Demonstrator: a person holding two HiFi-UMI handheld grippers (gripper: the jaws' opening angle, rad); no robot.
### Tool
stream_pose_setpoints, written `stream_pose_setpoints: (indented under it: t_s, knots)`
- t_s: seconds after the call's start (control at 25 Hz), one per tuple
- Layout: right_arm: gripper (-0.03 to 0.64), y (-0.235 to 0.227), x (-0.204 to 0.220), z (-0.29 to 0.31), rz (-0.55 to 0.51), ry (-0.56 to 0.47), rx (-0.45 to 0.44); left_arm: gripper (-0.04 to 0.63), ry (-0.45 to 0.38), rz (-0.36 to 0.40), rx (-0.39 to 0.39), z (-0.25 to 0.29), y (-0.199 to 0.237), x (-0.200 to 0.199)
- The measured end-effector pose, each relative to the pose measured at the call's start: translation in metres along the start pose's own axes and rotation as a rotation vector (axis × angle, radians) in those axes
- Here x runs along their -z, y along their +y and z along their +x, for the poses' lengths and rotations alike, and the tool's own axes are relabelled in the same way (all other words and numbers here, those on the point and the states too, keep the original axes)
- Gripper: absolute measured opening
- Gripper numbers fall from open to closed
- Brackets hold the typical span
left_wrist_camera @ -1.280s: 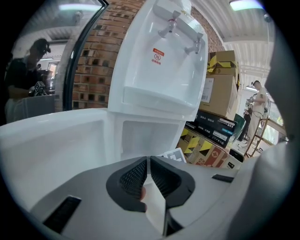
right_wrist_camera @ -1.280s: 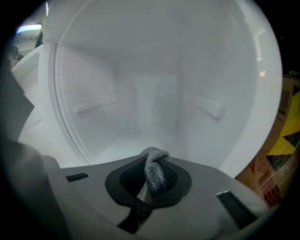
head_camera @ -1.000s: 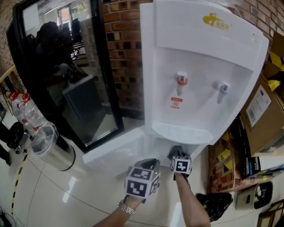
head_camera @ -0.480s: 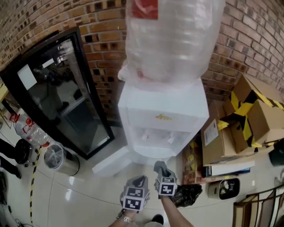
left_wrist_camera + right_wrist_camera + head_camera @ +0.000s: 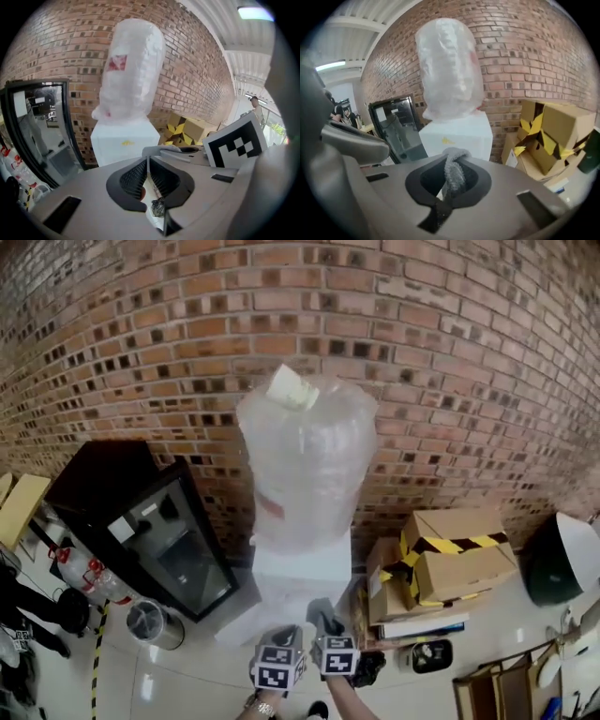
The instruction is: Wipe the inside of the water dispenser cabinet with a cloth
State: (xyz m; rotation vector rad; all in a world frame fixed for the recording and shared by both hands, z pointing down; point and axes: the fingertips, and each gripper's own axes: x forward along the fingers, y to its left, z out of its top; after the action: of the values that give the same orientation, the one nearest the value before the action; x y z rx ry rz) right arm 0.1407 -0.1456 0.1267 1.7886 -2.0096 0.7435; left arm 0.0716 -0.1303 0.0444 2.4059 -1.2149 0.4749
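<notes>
At six o'clock, before the water dispenser [image 5: 302, 582], the right gripper [image 5: 451, 161] pinches the grey cloth [image 5: 454, 180]; the left gripper [image 5: 147, 164] is closed, empty. Better go low, pressing the cloth flat inside.

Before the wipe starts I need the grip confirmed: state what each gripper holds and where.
The right gripper pinches the grey cloth by a bunched fold, which pokes out past the jaw tips. The left gripper is shut on nothing.

Left tongs [image 5: 147, 161]: jaws together, nothing between. Water dispenser [image 5: 124, 140] at 12 o'clock, plastic-wrapped bottle [image 5: 131, 65] on top. Cardboard boxes [image 5: 187, 131] at 2 o'clock.
</notes>
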Motion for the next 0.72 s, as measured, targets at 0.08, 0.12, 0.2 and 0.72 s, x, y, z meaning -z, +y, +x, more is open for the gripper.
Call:
stream_pose_setpoints:
  t_s: [0.08, 0.12, 0.2, 0.72]
  knots:
    - [0.008, 0.013, -0.024, -0.037, 0.011, 0.005, -0.010, 0.009, -0.013, -0.010, -0.010, -0.032, -0.014, -0.032]
    - [0.008, 0.019, -0.035, -0.054, 0.009, 0.003, -0.012, 0.009, -0.018, -0.021, -0.018, -0.046, -0.020, -0.043]
    - [0.008, 0.029, -0.056, -0.080, -0.001, -0.011, -0.008, 0.009, -0.030, -0.041, -0.024, -0.068, -0.026, -0.060]
    - [0.008, 0.077, -0.073, -0.176, 0.030, -0.071, 0.002, 0.009, -0.079, 0.042, 0.072, -0.150, -0.057, -0.087]
